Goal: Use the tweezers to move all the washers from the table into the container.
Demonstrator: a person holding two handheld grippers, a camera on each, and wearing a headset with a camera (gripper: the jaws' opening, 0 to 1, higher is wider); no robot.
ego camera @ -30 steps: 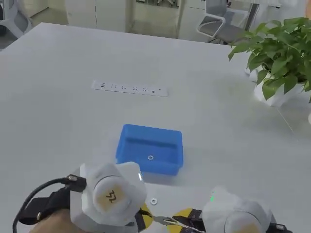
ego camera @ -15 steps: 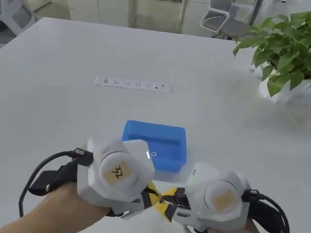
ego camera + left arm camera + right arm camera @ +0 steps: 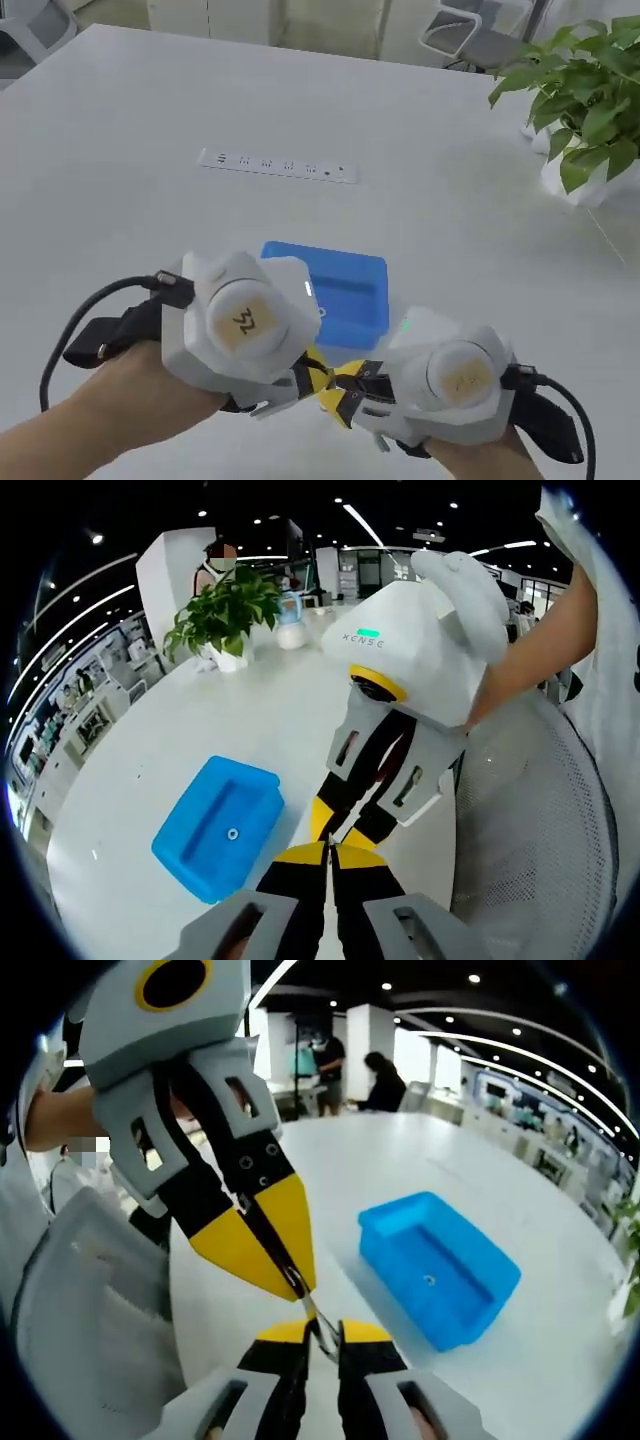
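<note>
Left: my left gripper (image 3: 290, 1275), jaws pressed together on the tweezers (image 3: 312, 1312). Centre: blue container (image 3: 350, 290) on the white table (image 3: 450, 200), one washer (image 3: 428, 1280) inside. Right: my right gripper (image 3: 322, 1334), jaws pinching the tweezers' tip.

The white desk (image 3: 120, 110) carries a white power strip (image 3: 277, 166), lying flat. It is well apart from a leafy potted plant (image 3: 590, 90) in a white pot near the desk's right edge. An office chair (image 3: 470, 30) stands beyond the far edge; a grey mesh chair (image 3: 530, 820) is noted in the left gripper view.
</note>
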